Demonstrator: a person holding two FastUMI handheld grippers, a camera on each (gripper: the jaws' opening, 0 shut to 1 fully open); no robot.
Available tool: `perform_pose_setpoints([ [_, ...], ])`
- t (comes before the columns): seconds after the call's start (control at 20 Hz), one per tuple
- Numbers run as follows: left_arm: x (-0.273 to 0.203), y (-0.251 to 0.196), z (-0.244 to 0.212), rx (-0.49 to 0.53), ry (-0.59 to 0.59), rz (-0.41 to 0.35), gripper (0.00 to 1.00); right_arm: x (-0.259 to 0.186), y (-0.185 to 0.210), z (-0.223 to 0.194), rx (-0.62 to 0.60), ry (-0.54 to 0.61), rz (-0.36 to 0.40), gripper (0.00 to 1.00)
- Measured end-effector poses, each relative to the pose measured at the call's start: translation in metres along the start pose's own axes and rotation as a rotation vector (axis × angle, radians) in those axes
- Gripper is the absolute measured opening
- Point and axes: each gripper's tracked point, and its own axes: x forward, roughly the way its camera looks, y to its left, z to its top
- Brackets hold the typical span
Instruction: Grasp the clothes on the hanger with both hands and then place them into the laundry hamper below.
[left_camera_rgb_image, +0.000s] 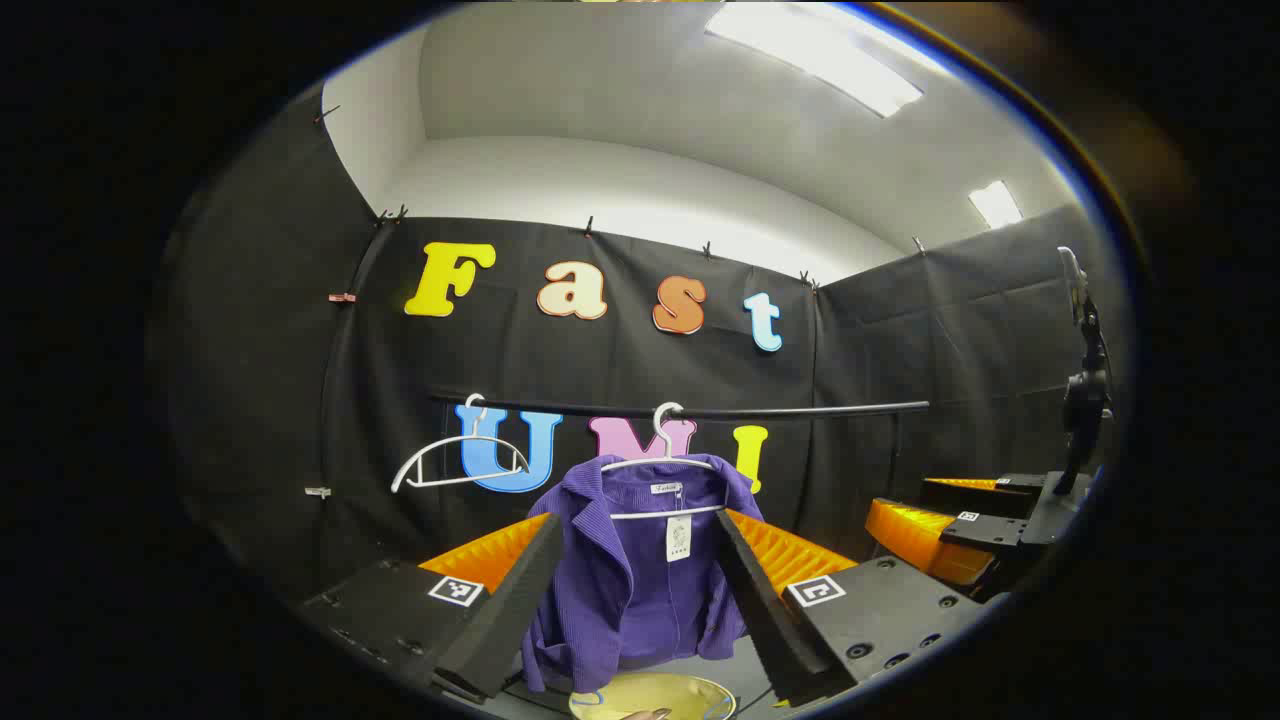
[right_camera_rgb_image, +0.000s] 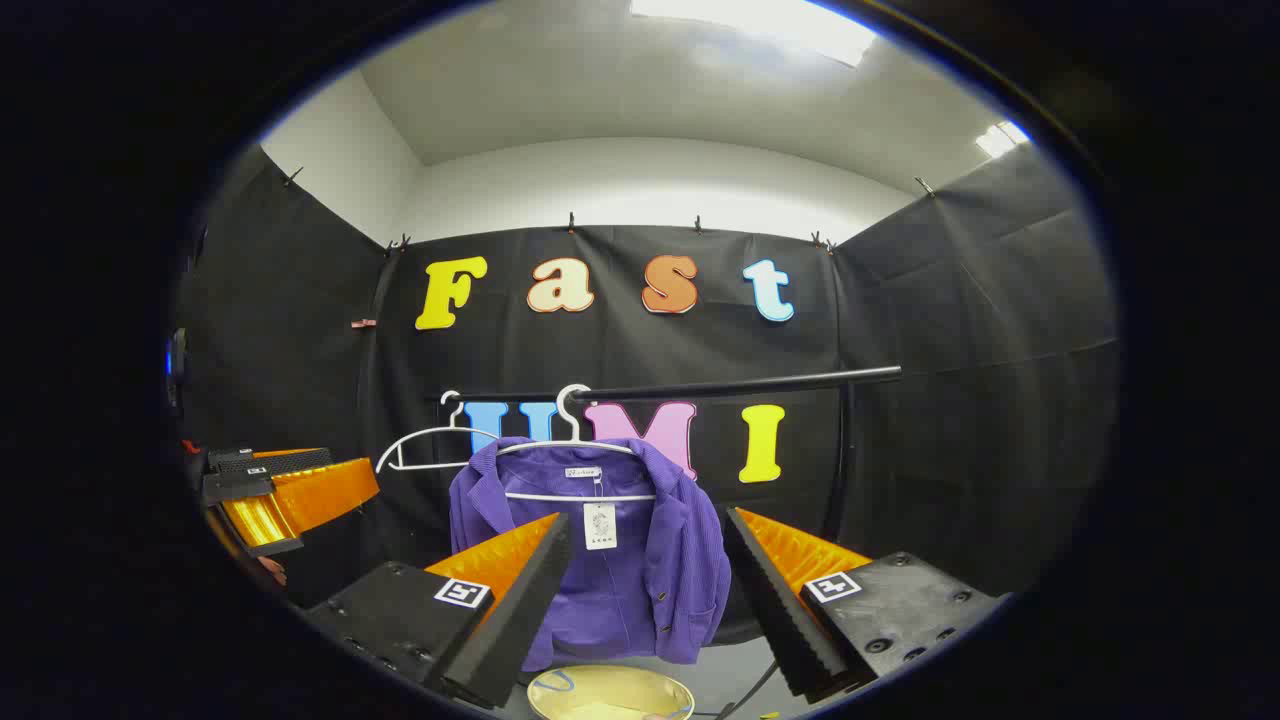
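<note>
Both grippers are held level and aimed forward at the rail (left_camera_rgb_image: 700, 410), neither touching anything. In the left gripper view, the left gripper (left_camera_rgb_image: 635, 600) is seen with its fingers spread wide, nothing between them but the purple jacket (left_camera_rgb_image: 640, 570) farther off; the right gripper (left_camera_rgb_image: 940, 535) is seen at the right edge, its opening hard to judge from there. In the right gripper view, the right gripper (right_camera_rgb_image: 645, 600) is likewise spread wide and empty, and the left gripper (right_camera_rgb_image: 285, 495) is seen at the left. The jacket is hung on a white hanger (right_camera_rgb_image: 575, 450) from the rail, its long axis vertical, collar up, open front turned toward the cameras, a tag dangling at the neck. An empty white hanger (left_camera_rgb_image: 460, 465) is hung beside it. The yellow laundry hamper (right_camera_rgb_image: 610, 692) is placed directly below the jacket, only its rim being visible.
</note>
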Motion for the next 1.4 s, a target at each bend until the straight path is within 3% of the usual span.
perform_pose_setpoints([
  [1.4,0.007,0.006,-0.003,-0.006,0.007,-0.043,0.94,0.005,0.005,0.0,0.009,0.012,-0.035,0.98],
])
